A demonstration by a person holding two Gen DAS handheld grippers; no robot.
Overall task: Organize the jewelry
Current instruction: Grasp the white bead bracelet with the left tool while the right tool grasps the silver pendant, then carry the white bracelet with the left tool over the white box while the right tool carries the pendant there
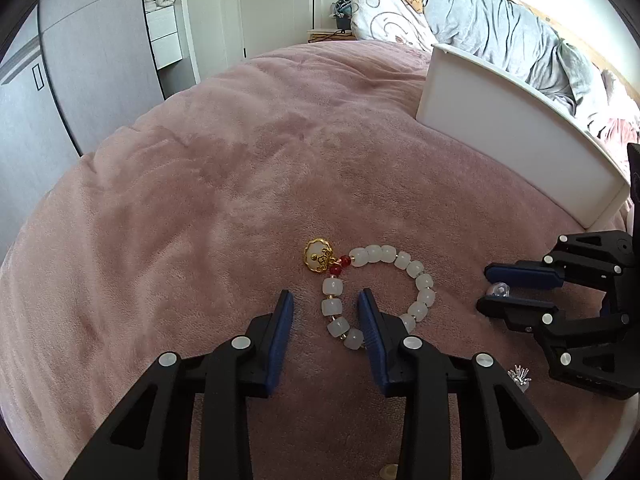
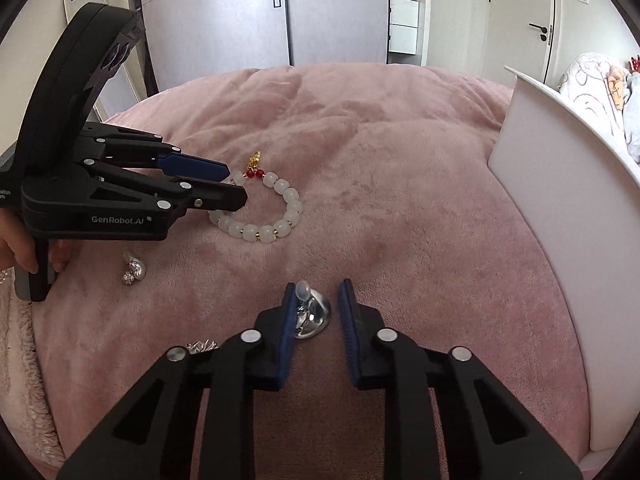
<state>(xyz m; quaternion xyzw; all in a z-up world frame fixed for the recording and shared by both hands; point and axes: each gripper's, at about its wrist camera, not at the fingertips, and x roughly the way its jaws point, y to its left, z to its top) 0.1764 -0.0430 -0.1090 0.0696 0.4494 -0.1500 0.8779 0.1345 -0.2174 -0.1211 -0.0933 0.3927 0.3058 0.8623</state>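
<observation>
A white bead bracelet (image 1: 416,280) with red beads and a gold charm (image 1: 316,256) lies on the pink blanket; it also shows in the right wrist view (image 2: 276,216). My left gripper (image 1: 326,300) is open, its fingers straddling the bracelet's left strand; it shows in the right wrist view (image 2: 236,184) too. My right gripper (image 2: 316,292) is open around a silver earring with a clear stopper (image 2: 310,316), which touches its left pad. The right gripper (image 1: 486,286) and the earring (image 1: 498,290) also appear in the left wrist view.
A white jewelry box (image 1: 516,136) stands at the right (image 2: 560,184). A silver earring pair (image 2: 134,270) and a small spiky silver piece (image 1: 519,374) lie on the blanket. Rumpled grey bedding (image 1: 500,24) is behind the box. A wardrobe and door are beyond.
</observation>
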